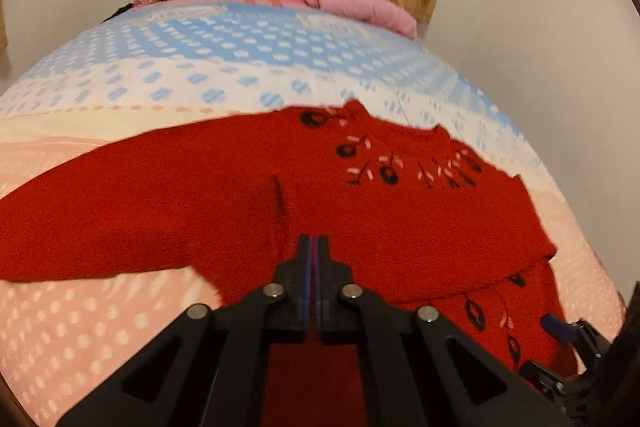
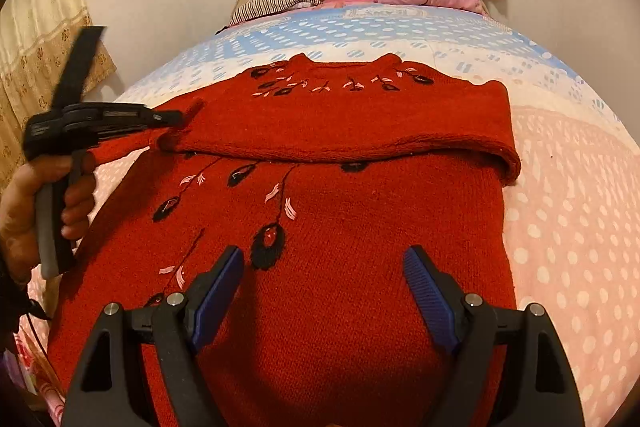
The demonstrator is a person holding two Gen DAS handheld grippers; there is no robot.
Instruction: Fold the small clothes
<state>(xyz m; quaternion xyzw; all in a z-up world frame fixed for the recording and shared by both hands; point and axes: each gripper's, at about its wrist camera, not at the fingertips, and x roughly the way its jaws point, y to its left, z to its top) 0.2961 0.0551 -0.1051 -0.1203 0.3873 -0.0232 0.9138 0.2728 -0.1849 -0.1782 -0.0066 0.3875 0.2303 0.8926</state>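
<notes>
A red sweater (image 2: 320,131) lies spread on the dotted bedspread (image 2: 560,227), one sleeve folded across its chest. The left gripper (image 1: 313,247) has its jaws pressed together over the knit near the armpit, apparently pinching a fold, though the blur hides it. The right gripper (image 2: 324,267) hovers spread wide above the sweater's lower body, nothing between its pads.
</notes>
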